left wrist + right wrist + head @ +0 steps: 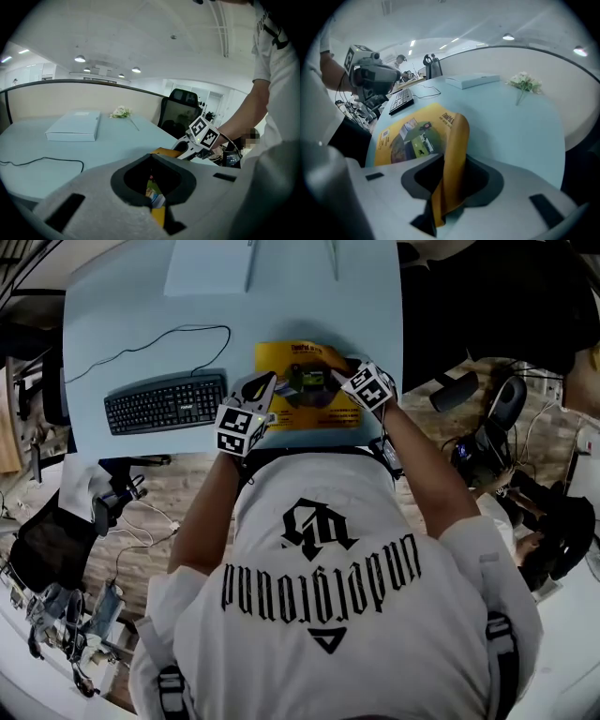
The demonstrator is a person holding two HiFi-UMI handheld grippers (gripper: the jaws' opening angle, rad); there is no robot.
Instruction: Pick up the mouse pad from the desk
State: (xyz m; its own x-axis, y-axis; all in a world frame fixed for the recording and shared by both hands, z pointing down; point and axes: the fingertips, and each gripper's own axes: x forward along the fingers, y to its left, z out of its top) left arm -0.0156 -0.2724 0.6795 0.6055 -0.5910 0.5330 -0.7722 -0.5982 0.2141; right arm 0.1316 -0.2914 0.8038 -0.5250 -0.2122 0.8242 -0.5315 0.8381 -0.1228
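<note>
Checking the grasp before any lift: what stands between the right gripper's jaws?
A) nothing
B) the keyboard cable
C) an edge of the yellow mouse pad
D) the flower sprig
C: the right gripper view shows an edge of the mouse pad curled up and pinched in the right gripper, the rest flat on the desk.

The keyboard [165, 404] and its cable [178, 332] crowd the desk [122, 324] left of the mouse pad [291, 362]; beyond it the surface lies open as far as a flat box [211, 273] (flower sprig [525, 83] alongside).
</note>
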